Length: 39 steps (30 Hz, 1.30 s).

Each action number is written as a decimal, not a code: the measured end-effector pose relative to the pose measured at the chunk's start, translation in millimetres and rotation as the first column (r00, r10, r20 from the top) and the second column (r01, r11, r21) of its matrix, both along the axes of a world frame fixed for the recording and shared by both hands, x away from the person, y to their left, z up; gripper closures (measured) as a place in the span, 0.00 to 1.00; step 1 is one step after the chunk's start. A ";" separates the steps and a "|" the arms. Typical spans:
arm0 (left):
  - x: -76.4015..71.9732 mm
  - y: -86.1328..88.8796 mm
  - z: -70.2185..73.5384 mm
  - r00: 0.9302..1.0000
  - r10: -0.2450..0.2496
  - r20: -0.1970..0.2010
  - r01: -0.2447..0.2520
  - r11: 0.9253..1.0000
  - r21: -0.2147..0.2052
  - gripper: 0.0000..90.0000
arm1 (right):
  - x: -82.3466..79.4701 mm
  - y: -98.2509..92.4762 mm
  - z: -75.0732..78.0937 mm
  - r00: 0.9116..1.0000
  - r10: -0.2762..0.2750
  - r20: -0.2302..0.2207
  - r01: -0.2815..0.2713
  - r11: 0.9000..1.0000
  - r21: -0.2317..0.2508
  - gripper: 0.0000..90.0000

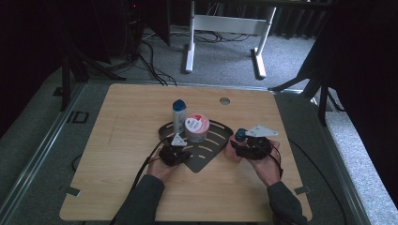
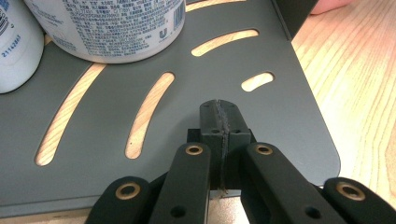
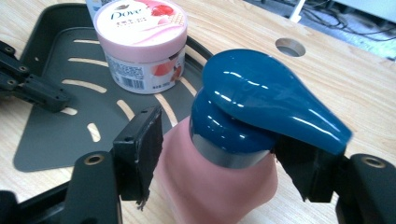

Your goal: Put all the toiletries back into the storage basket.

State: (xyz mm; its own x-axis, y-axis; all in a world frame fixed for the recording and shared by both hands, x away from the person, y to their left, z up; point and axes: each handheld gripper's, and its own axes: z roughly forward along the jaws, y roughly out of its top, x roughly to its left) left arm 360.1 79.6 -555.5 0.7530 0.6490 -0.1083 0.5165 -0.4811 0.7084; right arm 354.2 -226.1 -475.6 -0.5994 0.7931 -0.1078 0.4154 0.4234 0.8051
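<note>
A pink pump bottle (image 3: 219,191) with a glossy blue pump head (image 3: 261,102) stands on the wooden table just right of a dark grey slotted tray (image 1: 206,158). My right gripper (image 3: 219,158) has a jaw on each side of its neck. The pads stand just off it, so it is open. In the high view this gripper (image 1: 244,140) sits at the tray's right corner. On the tray stand a pink-lidded Dove jar (image 1: 196,127) and a white bottle with a blue cap (image 1: 179,115). My left gripper (image 2: 219,116) is shut on nothing, its tips resting on the tray's front part (image 2: 280,102).
The jar (image 2: 112,28) and the white bottle (image 2: 14,46) stand close ahead of the left gripper. A round hole (image 1: 225,100) lies in the tabletop behind the tray. Bare wood surrounds the tray. Beyond the table are a white desk frame (image 1: 225,28) and floor cables.
</note>
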 end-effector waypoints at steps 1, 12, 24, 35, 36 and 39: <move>0.0 0.1 0.0 1.000 0.000 0.000 0.000 1.000 0.000 1.00 | -0.4 1.4 -0.8 1.000 -0.004 0.006 0.004 1.000 -0.003 0.36; -0.2 0.1 -0.2 1.000 0.001 0.000 -0.001 1.000 -0.004 1.00 | 1.2 8.5 -9.4 0.999 -0.044 0.031 0.044 0.999 -0.015 0.34; -0.5 0.5 -0.8 1.000 0.003 0.003 -0.003 1.000 -0.009 1.00 | 1.1 11.2 -7.3 0.996 -0.070 0.060 0.070 0.998 0.008 0.44; -0.5 0.5 -0.9 1.000 0.002 0.004 -0.002 1.000 -0.010 1.00 | 6.6 -2.5 0.0 0.998 -0.058 -0.005 0.059 0.989 0.137 0.57; -0.5 0.5 -0.9 1.000 0.002 0.004 -0.002 1.000 -0.010 1.00 | 6.6 -2.5 0.0 0.998 -0.058 -0.005 0.059 0.989 0.137 0.57; -0.6 0.5 -1.0 1.000 0.003 0.005 -0.003 1.000 -0.011 1.00 | 8.2 -4.7 0.1 0.999 -0.045 -0.009 0.045 0.989 0.137 0.57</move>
